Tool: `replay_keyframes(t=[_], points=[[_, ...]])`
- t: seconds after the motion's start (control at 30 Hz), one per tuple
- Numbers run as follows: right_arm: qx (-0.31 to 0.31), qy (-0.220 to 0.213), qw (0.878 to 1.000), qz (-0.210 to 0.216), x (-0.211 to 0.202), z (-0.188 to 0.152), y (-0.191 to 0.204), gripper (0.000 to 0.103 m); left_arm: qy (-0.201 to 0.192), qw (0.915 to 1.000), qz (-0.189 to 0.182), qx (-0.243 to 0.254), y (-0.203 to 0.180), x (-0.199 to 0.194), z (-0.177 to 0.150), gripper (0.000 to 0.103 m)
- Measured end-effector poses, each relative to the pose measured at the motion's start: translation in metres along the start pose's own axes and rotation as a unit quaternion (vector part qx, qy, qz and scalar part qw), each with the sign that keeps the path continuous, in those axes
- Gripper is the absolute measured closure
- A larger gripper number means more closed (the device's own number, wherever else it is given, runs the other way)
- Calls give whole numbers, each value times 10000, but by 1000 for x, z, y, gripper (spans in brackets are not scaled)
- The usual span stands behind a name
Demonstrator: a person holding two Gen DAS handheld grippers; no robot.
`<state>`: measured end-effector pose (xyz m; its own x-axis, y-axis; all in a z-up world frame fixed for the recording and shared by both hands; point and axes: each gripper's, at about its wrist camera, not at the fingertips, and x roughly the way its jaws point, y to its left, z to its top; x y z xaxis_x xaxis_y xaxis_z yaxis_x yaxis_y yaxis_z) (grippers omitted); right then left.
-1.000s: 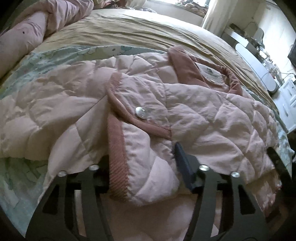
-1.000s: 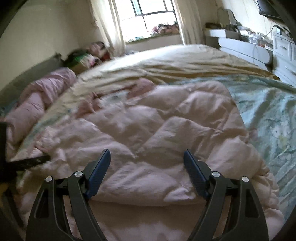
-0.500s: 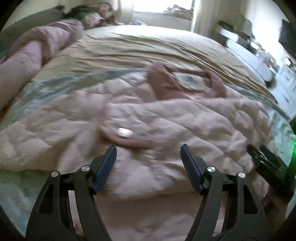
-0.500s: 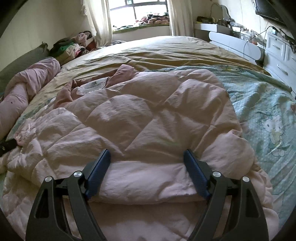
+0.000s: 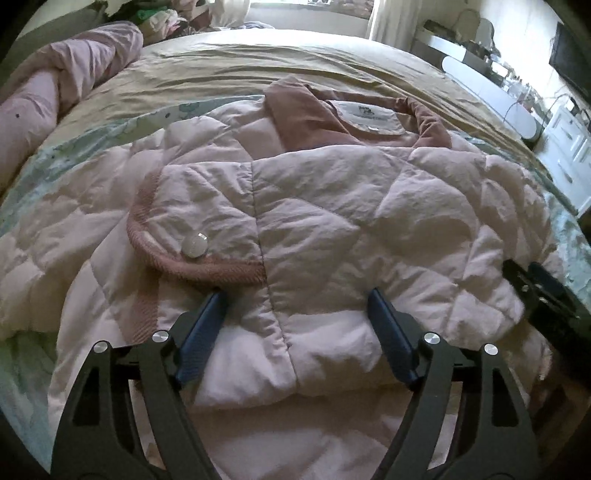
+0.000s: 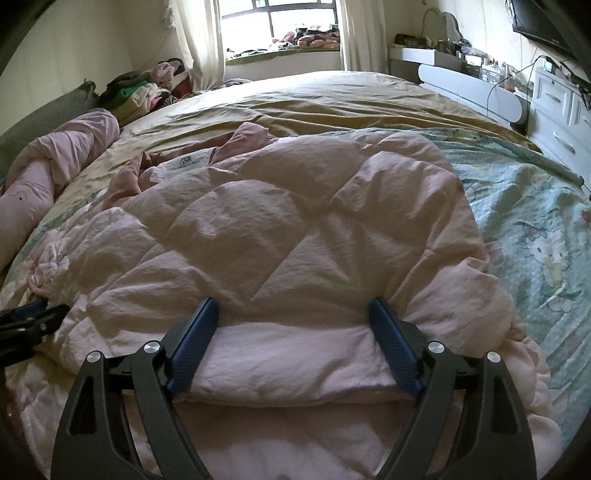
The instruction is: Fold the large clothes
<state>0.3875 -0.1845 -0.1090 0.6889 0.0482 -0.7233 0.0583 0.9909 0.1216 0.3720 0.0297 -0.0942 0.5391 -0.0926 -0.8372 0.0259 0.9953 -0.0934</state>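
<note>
- Nearest the left wrist camera, left gripper is spread wide, holding nothing; its blue pads sit on the near folded edge of the pink quilted jacket.
- Same on the right wrist camera: right gripper spread wide, released, blue pads resting against the jacket's folded near edge, fabric between them but not pinched.
- Jacket lies flat on the bed, one quilted layer folded over the layer under it, near hem toward both cameras.
- Left view, just beyond the pads: sleeve cuff with darker pink ribbed trim and a round shiny snap button lies on top of the jacket, left of center.
- Right gripper's tip shows at the right edge of the left view, at the jacket's side.
- Farther: dusty-pink collar with white neck label at the jacket's far end.
- Under the jacket: pale green cartoon-print sheet; beyond it tan bedsheet.
- Rolled pink duvet along the left side of the bed, well apart from the jacket.
- Far back: pile of clothes, window, white dresser on the right.
</note>
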Motion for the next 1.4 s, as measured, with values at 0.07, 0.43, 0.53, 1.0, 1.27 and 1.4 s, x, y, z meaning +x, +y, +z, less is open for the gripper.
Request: replay_keyframes(t=[0.07,0.43,0.53,1.0,1.27,1.4], points=[[2,11,10000,17,1,-1,1,17,10,9999,-94,-44,2,-9,-3,26],[-150,111,9998,-57,5,1,9,8,-47,9996,-294,-22,16,-60,-9,9],[-217,167,9996,-76,1,2,13,4,-107,9994,-311,-100,20,-74,-9,9],[-292,66,9994,150,-72,23,53,4,-321,9989,-133,-308,59,-115,-12,9],[-628,-252,9960,585,-105,37,122,4,-526,9930,126,-1049,116,-131,-20,9],[-719,-342,9935,816,-113,33,155,4,-582,9895,120,-1320,139,-137,-25,9]])
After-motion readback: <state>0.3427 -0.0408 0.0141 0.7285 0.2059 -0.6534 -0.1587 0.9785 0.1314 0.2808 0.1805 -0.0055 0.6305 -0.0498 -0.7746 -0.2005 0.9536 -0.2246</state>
